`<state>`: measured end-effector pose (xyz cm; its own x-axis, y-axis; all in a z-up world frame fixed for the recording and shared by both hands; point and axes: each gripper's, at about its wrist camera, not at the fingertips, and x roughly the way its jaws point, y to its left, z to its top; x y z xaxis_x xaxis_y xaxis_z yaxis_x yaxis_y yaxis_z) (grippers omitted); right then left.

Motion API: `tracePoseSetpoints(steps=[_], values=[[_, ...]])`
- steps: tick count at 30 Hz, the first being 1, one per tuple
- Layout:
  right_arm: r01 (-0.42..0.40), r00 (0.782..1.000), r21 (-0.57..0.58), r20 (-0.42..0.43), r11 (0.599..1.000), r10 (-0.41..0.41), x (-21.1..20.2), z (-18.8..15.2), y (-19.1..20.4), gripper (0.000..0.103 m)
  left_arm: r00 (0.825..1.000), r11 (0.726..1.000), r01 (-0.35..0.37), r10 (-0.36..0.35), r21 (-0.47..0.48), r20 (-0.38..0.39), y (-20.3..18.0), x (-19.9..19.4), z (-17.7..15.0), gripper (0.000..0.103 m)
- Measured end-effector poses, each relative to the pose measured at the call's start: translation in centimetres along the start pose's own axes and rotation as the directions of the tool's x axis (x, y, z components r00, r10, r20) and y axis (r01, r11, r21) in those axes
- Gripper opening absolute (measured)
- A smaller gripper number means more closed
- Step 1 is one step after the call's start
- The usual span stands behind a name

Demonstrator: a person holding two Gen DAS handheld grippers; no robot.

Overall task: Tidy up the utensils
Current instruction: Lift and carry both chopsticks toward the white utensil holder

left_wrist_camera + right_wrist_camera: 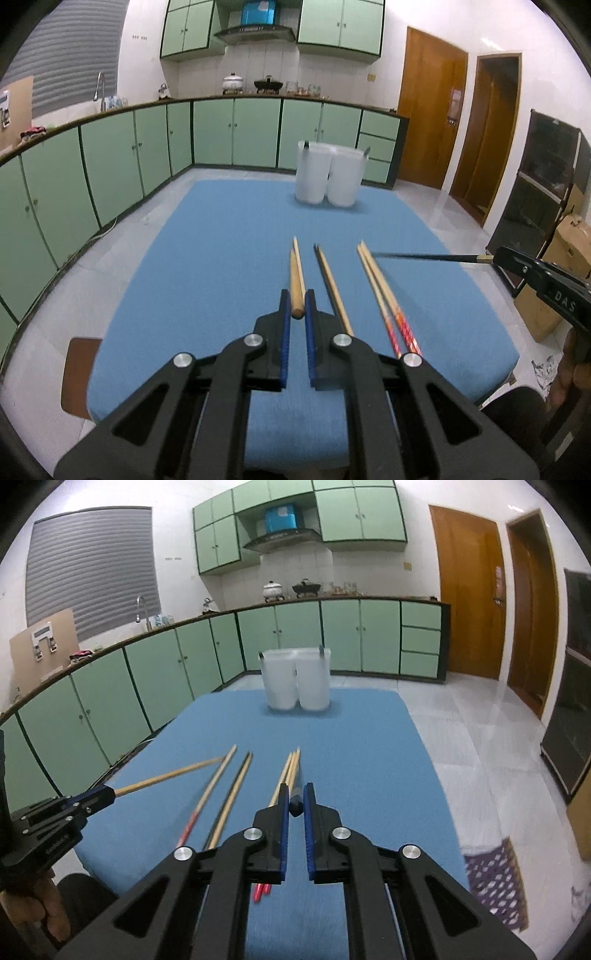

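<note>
Left tool (296, 306) gripping wooden chopstick (296, 280), right tool (295, 800) gripping black chopstick (424, 256)

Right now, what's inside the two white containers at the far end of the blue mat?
Cannot tell. The two white containers are frosted and seen from the side, so their insides are hidden. Only a dark tip shows above the right rim.

chopsticks (297, 280): matt wood | table cover (221, 258): matt blue cloth | tubs (327, 175): frosted plastic

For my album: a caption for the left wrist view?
Left gripper clamps a pale wooden chopstick above the blue tablecloth.
</note>
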<state>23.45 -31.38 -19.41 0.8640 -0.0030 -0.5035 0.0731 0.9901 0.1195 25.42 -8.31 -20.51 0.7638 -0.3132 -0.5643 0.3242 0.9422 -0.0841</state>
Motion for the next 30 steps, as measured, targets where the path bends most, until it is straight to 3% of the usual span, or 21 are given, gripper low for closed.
tracePoseSetpoints(steps=[7,17,30], values=[[-0.022,1.0,-0.047,0.006,0.999,0.023,1.3,5.6,-0.1,0.008,1.0,1.0,0.025,-0.025,0.013,0.012,0.8,0.6,5.1,0.006],[-0.068,0.995,-0.096,-0.072,0.993,0.062,5.8,12.6,-0.3,0.007,0.998,0.995,0.061,-0.059,0.085,-0.023,0.8,3.8,12.7,0.006],[-0.099,0.984,-0.112,-0.162,0.989,0.08,9.0,17.4,0.1,0.007,0.996,0.99,0.082,-0.077,0.115,-0.047,1.0,6.7,18.5,0.006]])
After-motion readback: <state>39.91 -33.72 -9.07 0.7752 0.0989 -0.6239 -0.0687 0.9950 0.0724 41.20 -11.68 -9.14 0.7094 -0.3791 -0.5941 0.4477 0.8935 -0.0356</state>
